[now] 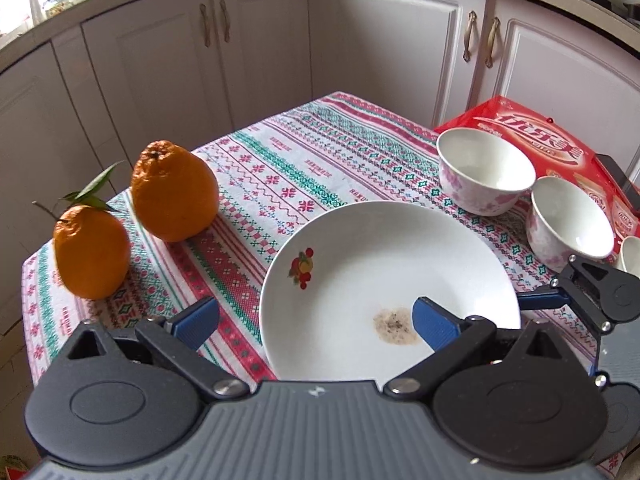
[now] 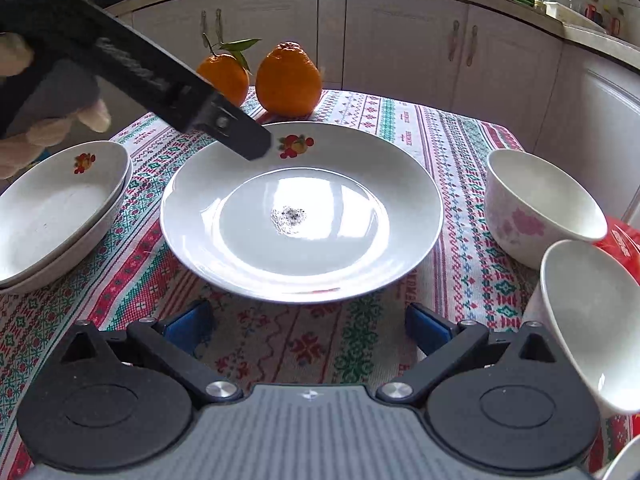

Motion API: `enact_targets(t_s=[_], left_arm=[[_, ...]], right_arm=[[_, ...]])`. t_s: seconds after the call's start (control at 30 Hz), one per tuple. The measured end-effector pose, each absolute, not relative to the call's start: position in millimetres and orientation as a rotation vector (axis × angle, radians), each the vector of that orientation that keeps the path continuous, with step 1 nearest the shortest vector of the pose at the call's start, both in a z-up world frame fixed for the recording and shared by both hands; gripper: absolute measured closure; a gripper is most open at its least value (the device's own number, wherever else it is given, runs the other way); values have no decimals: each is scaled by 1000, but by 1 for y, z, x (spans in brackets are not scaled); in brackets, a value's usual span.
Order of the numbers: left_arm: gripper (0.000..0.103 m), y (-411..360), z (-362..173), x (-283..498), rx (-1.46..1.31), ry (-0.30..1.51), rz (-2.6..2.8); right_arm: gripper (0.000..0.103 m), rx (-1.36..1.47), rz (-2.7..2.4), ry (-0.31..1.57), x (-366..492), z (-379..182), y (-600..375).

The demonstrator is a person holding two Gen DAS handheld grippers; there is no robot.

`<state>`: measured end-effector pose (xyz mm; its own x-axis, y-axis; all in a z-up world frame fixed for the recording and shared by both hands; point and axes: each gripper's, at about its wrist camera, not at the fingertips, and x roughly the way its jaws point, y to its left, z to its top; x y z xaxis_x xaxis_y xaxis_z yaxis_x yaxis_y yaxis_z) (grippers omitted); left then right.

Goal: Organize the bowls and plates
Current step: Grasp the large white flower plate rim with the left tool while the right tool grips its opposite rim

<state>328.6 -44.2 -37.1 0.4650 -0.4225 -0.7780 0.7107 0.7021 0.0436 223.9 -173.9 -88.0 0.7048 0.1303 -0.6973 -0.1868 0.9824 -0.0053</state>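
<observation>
The left claw (image 1: 316, 322) fills the near edge of the left wrist view, spread wide and empty, its right pad (image 1: 434, 322) over the near part of the plate (image 1: 384, 276) and its left pad over the cloth. The plate lies on the tabletop (image 1: 280, 168), a dark smudge near its middle. Two oranges (image 1: 172, 196) stand to the far left; two flowered bowls (image 1: 484, 172) sit to the right, against a red box (image 1: 532, 128). The right claw's tip shows at the plate's right rim.

In the right wrist view, the right claw (image 2: 306, 326) is also wide and empty, low over the cloth just short of the plate's (image 2: 300, 216) near rim. Two stacked plates (image 2: 60, 208) sit to the left, bowls (image 2: 540, 208) to the right. The left claw reaches in over the plate's far left rim.

The step in hand looks like taking up the single plate, likely for the stack on the left. Next, one claw must straddle the rim and close on it; the glazed rim could slip.
</observation>
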Motion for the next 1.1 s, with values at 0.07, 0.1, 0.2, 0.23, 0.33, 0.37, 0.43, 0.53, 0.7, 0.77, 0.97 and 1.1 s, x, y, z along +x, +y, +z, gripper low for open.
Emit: enact_targets(t_s=[0.07,0.1,0.2,0.23,0.33,0.37,0.43,0.53,0.7,0.77,0.97,1.1], left_arm=[[1,-49,-40,336,405,838,-733],[2,-52,-42,340,408,845,-741],[2,-59,-47,350,416,870,-772],[2,-61,-49,353,424,875,-780],[4,-67,-55,361,436,895,-802],[6,-68,-56,363,435,903,-808],[7,-71,-59,369,431,922,-825],[11,-75,-61,373,444,929,-840],[18,-82,-62,383,467,957,-864],[20,-85,-64,387,470,972,-871],[31,-92,-67,391,511,1015,-897],[31,-95,-67,395,523,1043,-910]], right_arm=[[0,-79,184,764,226,-88,-175],[0,-81,188,762,227,-89,-175],[0,-86,196,759,231,-89,-176],[0,-88,197,758,232,-89,-175],[2,-98,202,753,235,-88,-174],[3,-102,205,748,235,-87,-174],[5,-111,208,746,235,-87,-173],[6,-108,215,746,237,-86,-174],[7,-99,228,748,237,-87,-174],[7,-96,229,748,237,-87,-175],[7,-93,238,741,237,-87,-175],[7,-92,241,740,238,-87,-176]])
